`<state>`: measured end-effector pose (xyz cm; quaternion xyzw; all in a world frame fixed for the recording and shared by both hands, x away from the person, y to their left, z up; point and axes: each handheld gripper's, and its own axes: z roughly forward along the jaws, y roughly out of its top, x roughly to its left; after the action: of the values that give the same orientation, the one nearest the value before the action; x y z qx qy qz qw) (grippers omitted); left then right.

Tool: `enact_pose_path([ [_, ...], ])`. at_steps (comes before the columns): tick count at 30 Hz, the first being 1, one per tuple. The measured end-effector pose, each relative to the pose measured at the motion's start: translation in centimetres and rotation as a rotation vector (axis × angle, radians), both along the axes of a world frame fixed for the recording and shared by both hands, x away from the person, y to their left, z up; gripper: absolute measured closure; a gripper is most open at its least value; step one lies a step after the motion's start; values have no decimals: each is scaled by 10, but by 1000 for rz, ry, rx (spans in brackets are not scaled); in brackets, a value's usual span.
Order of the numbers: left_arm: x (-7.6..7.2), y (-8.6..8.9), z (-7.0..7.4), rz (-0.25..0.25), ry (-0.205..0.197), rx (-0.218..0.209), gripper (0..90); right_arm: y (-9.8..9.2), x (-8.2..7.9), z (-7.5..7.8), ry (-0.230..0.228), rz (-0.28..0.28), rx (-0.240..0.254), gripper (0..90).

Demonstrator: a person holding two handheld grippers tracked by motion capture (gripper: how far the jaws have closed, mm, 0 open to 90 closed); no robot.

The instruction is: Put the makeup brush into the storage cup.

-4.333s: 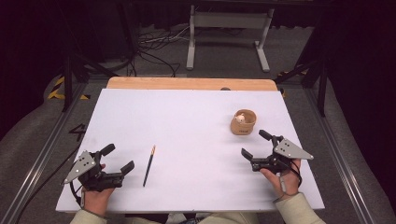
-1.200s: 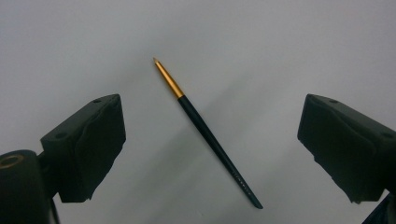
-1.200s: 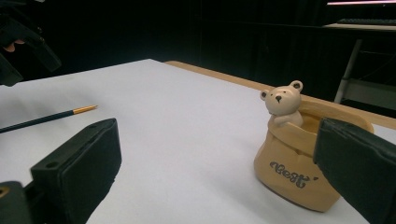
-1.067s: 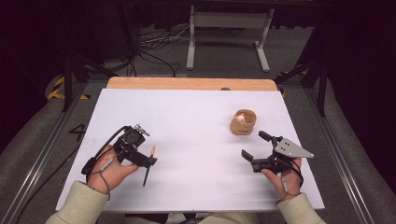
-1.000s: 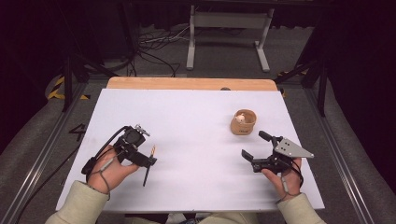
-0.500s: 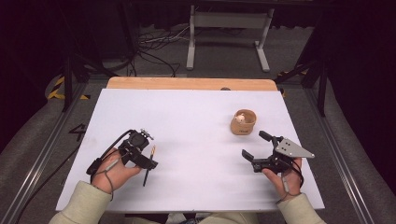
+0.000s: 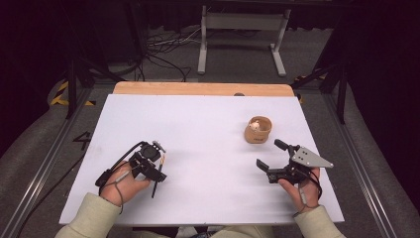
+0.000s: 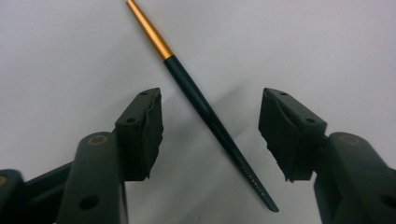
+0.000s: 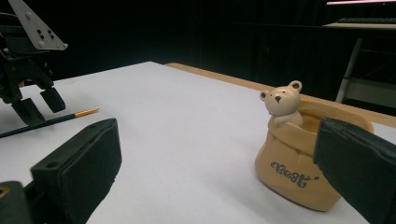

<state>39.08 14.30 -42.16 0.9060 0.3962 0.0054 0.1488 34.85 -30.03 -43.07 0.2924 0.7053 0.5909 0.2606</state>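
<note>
A thin pen [image 8: 187,86] with a dark teal shaft and a gold end lies flat on the white table [image 7: 198,124]. My left gripper [image 8: 211,112] hovers just over it, open, one jaw on each side of the shaft without touching it. From above, the left gripper [image 7: 156,172] points down at the pen [image 7: 154,188] near the table's front left. A tan pot [image 7: 257,130] with a small bear figure [image 9: 280,105] at its rim stands at the right. My right gripper [image 7: 269,153] sits just in front of the pot [image 9: 299,168], open and holding nothing.
The bare wooden back edge [image 7: 198,89] of the table runs behind the white sheet. Beyond it are cables and a metal stand [image 7: 242,25] on a grey floor. The left gripper [image 9: 35,105] is far across the table from the right one.
My left gripper came in from the front-left corner to the pen and has settled slightly lower and to the right over it. The right gripper, pen and pot have not moved.
</note>
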Motion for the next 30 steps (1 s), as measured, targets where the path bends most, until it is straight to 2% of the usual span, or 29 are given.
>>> enact_pose_path([
  [6, 0, -1, -2, -8, 8, 7, 516, 1, 0, 0, 5, 2, -4, 13],
  [13, 1, -4, -4, -18, 21, 27, 580, 1, -1, 0, 2, 5, -4, 16],
  [21, 1, -6, -5, -17, 16, 45, 634, 2, -1, 0, 2, 6, -4, 18],
  [27, 0, -6, -5, -14, 1, 79, 740, 2, -1, 0, 0, 9, -5, 19],
  [30, 0, -7, -5, -4, 8, 90, 785, 2, -1, 1, 0, 10, -7, 20],
])
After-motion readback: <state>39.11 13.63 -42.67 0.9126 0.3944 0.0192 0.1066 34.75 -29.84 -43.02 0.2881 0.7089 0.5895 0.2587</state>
